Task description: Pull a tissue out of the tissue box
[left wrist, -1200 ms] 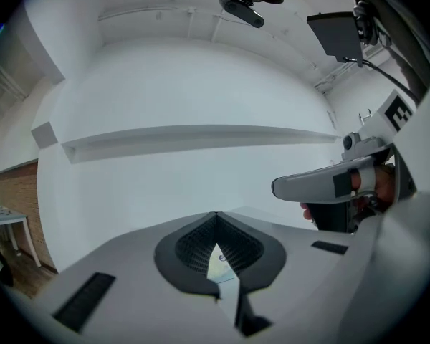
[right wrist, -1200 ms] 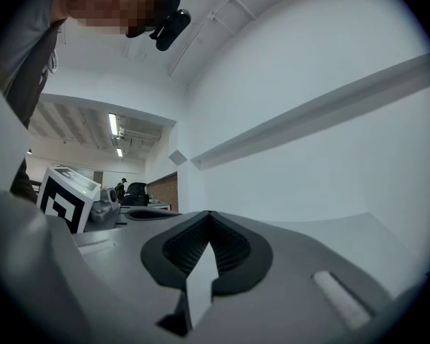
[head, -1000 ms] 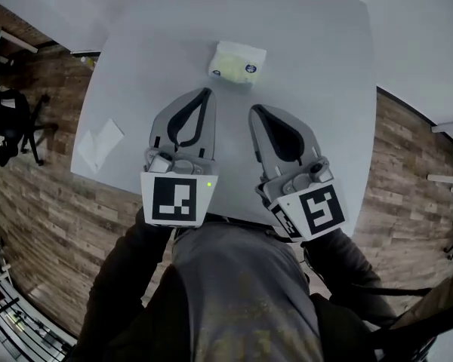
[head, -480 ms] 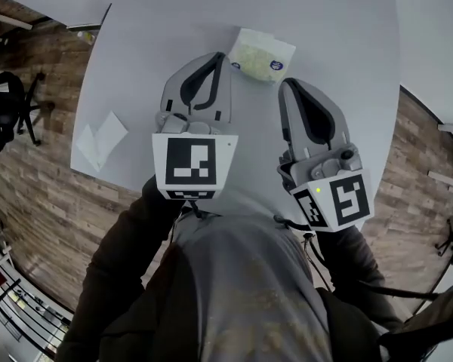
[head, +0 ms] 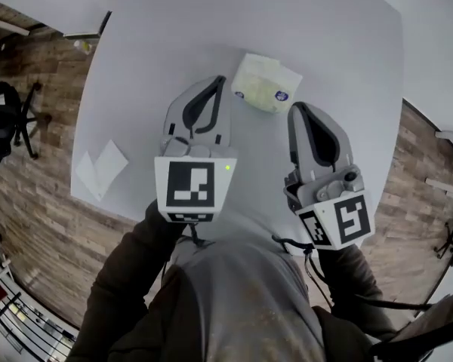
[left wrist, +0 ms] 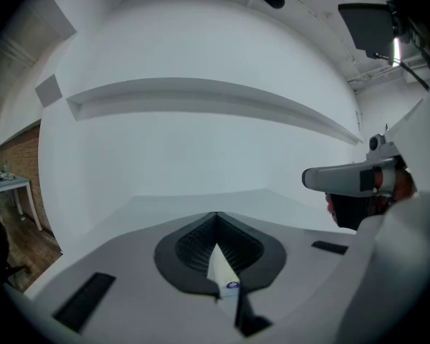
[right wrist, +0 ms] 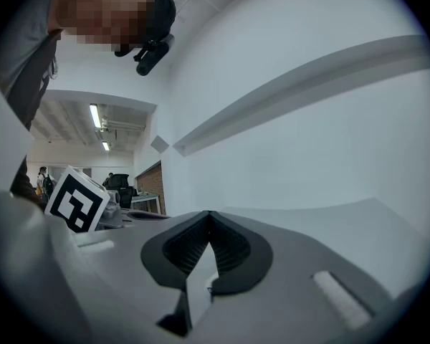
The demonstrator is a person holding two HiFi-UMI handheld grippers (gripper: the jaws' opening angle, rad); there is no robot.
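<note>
Left tool (head: 217, 81) jaws closed tip to tip, nothing gripped, right tool (head: 297, 108) likewise closed and empty, tissue box (head: 266, 83) (soft pack, blue label) on white table (head: 347, 44) just ahead between both tips, white paper sheets (head: 100, 168) near table's left edge

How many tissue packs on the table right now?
1. The tissue pack sits mid-table on the white table; the flat white sheet at the left edge is no pack. The person's body hides the near edge.
</note>
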